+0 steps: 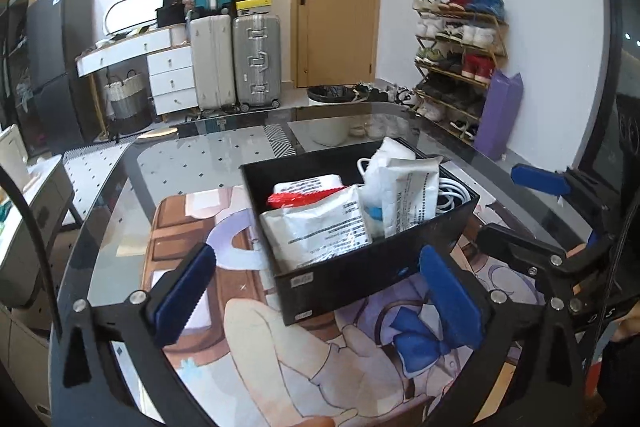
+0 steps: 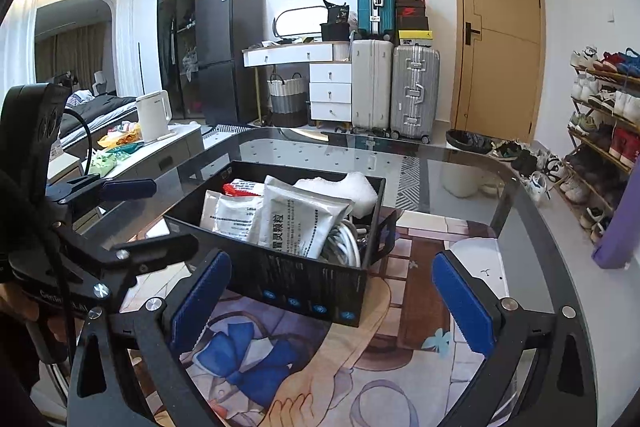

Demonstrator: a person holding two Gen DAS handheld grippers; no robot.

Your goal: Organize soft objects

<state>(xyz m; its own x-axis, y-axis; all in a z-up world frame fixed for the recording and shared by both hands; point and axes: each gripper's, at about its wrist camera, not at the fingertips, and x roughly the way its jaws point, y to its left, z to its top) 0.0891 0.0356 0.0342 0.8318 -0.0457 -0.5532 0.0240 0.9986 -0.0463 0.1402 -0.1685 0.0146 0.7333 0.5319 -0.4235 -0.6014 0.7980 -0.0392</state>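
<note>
A black box (image 1: pixel 362 269) (image 2: pixel 308 281) stands on the printed mat on the glass table. It holds several white soft pouches (image 1: pixel 320 227) (image 2: pixel 298 217), one red-topped pack (image 1: pixel 298 197), a white wad (image 2: pixel 346 189) and a coiled white cable (image 2: pixel 344 241). My left gripper (image 1: pixel 316 301) is open and empty, just in front of the box. My right gripper (image 2: pixel 332 301) is open and empty, also just before the box. Each gripper shows in the other's view, the right one (image 1: pixel 516 211) at the right and the left one (image 2: pixel 136 215) at the left.
The glass table (image 1: pixel 224 143) (image 2: pixel 460 155) carries an anime-print mat (image 1: pixel 304 359) (image 2: pixel 360 379). A white round object (image 2: pixel 486 267) lies on the mat to the right. Suitcases, a shoe rack, a door and a side counter with a kettle (image 2: pixel 154 115) lie beyond.
</note>
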